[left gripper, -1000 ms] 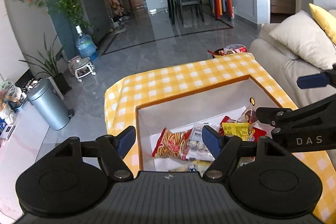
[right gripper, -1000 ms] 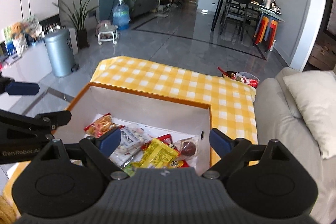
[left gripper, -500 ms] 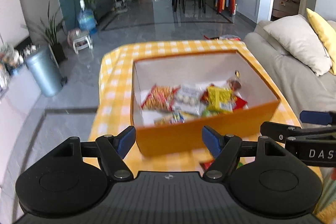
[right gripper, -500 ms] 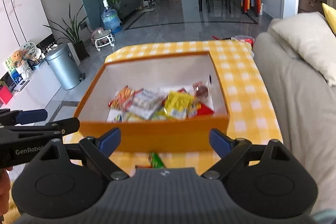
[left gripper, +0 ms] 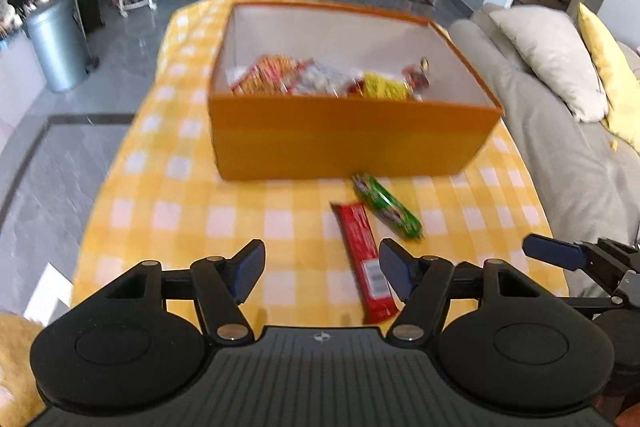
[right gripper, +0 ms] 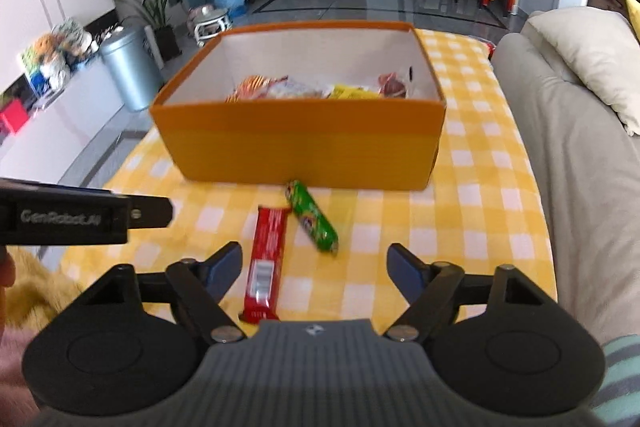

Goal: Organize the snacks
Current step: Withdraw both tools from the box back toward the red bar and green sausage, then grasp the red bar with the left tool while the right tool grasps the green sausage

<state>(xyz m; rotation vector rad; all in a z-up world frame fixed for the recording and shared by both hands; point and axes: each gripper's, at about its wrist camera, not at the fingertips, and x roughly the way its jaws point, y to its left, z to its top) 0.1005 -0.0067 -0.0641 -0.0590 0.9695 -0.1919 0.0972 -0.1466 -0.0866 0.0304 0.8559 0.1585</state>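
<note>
Left gripper [left gripper: 322,269] and right gripper [right gripper: 314,269]: jaws wide apart, both holding nothing, hovering over near table edge. Red bar [right gripper: 267,267] lies just ahead, green pack [right gripper: 313,215] beyond it, its far end at orange box [right gripper: 298,151] front wall. Step, judged: fetching last loose snacks. Next: descend, close across red bar's narrow width. Checked cloth [right gripper: 472,211] bare to right; sofa [right gripper: 580,155] borders that side.
</note>
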